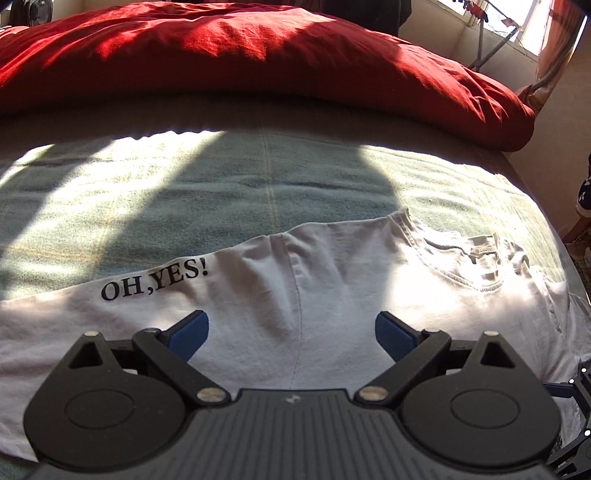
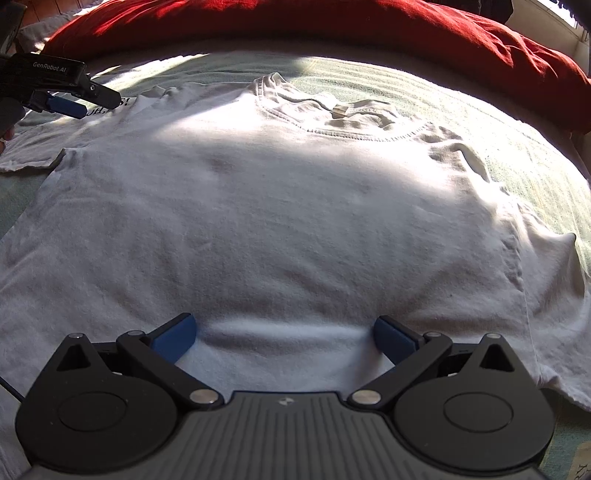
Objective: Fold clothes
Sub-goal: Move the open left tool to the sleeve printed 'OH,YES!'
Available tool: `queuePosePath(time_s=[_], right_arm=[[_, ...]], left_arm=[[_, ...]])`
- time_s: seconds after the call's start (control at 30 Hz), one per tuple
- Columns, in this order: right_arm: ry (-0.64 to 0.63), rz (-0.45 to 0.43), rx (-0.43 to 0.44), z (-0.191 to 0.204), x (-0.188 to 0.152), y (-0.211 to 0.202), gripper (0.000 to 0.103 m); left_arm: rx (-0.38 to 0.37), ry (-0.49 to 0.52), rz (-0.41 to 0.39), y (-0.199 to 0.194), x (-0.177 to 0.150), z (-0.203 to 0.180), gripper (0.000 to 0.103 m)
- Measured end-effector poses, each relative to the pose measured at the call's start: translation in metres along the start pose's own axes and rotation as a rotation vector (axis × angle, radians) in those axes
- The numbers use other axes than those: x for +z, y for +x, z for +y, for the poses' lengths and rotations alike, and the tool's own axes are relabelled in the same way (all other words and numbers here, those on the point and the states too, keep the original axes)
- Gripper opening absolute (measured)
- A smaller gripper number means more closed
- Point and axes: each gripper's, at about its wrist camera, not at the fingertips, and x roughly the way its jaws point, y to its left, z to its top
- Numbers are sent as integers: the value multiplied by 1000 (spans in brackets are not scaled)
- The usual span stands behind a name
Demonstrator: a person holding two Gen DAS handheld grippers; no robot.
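Note:
A white T-shirt (image 2: pixel 280 206) lies spread flat on the bed, collar (image 2: pixel 332 122) toward the far side. Black print "OH,YES!" (image 1: pixel 153 282) shows on a folded-over edge at its left. My left gripper (image 1: pixel 291 334) is open, hovering just above the shirt's left part, nothing between its blue pads. It also shows in the right wrist view (image 2: pixel 74 105) at the upper left, over the print. My right gripper (image 2: pixel 284 336) is open above the shirt's near hem area, empty. The shirt's right sleeve (image 2: pixel 546 266) lies out to the right.
A green bedspread (image 1: pixel 184 206) covers the bed under the shirt. A red duvet (image 1: pixel 258 55) is bunched along the far side. The bed's right edge (image 1: pixel 546 206) drops to the floor; a window (image 1: pixel 517 22) is at the far right.

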Motion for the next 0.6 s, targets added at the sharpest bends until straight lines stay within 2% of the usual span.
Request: queuePosePath(time_s=[0.13,0.3,0.5,0.6], right_arm=[[0,-7,-2,0,-1,0,103],[1,-11,-1,0,-2,0,103],[2,-8,-5,1,-1,-1,103],[3,1,-6,1,1,0,103]], left_arm=[[-31,-22,22,22,14,0,96],[-20,-132,54,52,22,24,96],[81,-156,3,45,38,47,96],[43,-198,-17,24,33,53,96]])
